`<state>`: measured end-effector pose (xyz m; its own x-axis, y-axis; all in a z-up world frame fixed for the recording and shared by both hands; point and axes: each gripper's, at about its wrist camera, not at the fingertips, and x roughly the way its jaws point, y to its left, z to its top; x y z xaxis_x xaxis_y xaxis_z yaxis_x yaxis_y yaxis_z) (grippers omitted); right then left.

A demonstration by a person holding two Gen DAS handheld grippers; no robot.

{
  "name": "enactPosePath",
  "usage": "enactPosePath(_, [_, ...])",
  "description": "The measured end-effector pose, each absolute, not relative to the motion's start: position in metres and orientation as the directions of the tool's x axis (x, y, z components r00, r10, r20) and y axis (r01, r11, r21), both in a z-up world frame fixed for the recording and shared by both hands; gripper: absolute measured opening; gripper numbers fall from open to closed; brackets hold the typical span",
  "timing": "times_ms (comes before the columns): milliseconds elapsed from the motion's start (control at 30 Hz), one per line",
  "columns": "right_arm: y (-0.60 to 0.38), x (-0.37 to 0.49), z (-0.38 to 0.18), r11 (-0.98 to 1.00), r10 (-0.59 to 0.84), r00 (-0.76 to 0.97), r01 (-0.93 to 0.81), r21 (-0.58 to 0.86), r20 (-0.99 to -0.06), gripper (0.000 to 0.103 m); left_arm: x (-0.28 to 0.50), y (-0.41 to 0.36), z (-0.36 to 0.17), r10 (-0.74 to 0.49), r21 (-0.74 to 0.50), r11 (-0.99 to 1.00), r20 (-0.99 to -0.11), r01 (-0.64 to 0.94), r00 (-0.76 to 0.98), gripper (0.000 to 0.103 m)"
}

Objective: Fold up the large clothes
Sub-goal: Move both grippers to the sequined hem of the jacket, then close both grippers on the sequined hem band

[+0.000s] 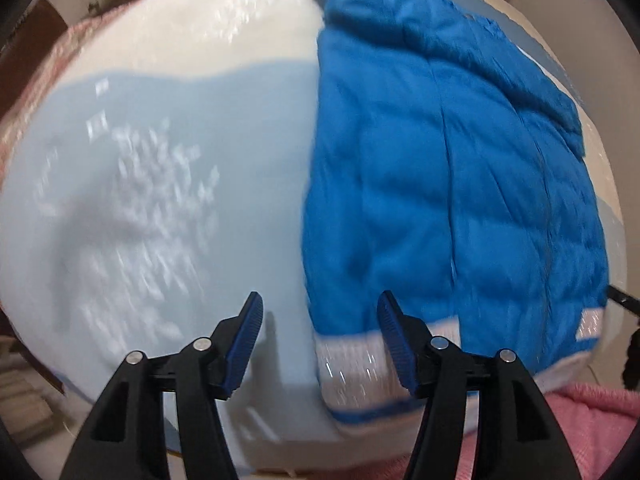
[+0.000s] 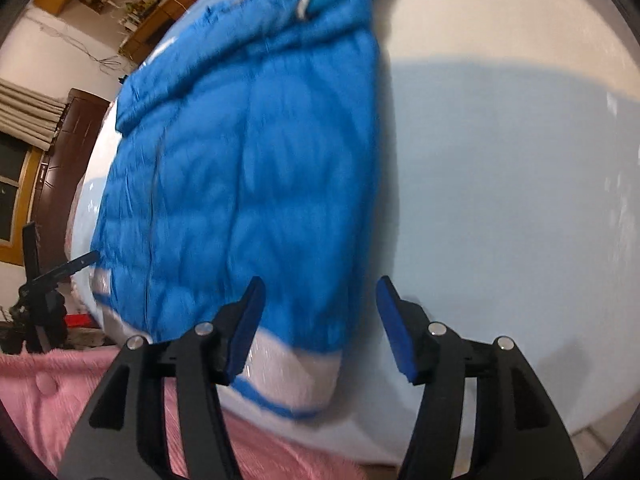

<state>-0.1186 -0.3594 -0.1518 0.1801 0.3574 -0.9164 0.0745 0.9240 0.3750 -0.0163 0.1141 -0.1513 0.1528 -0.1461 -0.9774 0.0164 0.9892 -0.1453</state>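
A blue quilted jacket [image 1: 448, 184] lies flat on a pale blue and white bed sheet [image 1: 192, 184], with a white and blue striped hem [image 1: 352, 364] at the near edge. My left gripper [image 1: 320, 340] is open and empty, hovering above the jacket's near left hem corner. In the right wrist view the jacket [image 2: 248, 160] fills the left half and its hem [image 2: 296, 376] is near. My right gripper [image 2: 320, 328] is open and empty above the jacket's near right hem corner. Both views are motion blurred.
A pink blanket [image 2: 80, 384] lies along the bed's near edge, also in the left wrist view [image 1: 592, 420]. Bare sheet [image 2: 500, 200] spreads right of the jacket. A dark wooden door [image 2: 68, 148] and a black stand [image 2: 40, 280] are off the bed's left side.
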Motion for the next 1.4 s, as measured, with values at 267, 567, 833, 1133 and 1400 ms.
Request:
enactPosePath(267, [-0.345,-0.146,-0.171,0.89,0.437,0.134,0.078,0.449,-0.889,0.053,-0.044,0.121,-0.167,-0.249,-0.26,0.963,-0.96,-0.076,0.128,0.062])
enactPosePath(567, [-0.345,-0.145,-0.173,0.872,0.468,0.142,0.089,0.482,-0.872,0.049,-0.065,0.14,-0.153,-0.237,-0.256,0.962,-0.956,-0.099,0.172,0.062])
enactPosePath(833, [-0.342,-0.142,-0.174,0.862,0.491,0.136,0.069,0.503,-0.861,0.036,-0.069,0.149,-0.163,-0.333,-0.354,0.926,-0.93,-0.131,0.156,0.052])
enactPosePath(1133, [-0.346,-0.144,-0.16,0.801,0.587,0.16,0.027,0.598,-0.794,0.01,-0.074,0.156,-0.149,-0.426,-0.448,0.887,-0.888,-0.114,0.175,0.013])
enactPosePath(1400, [-0.342,-0.147,-0.17,0.838,0.541,0.087,0.023,0.545,-0.836,0.009,-0.081,0.155,-0.157,-0.423,-0.429,0.9,-0.902,-0.078,0.087,0.013])
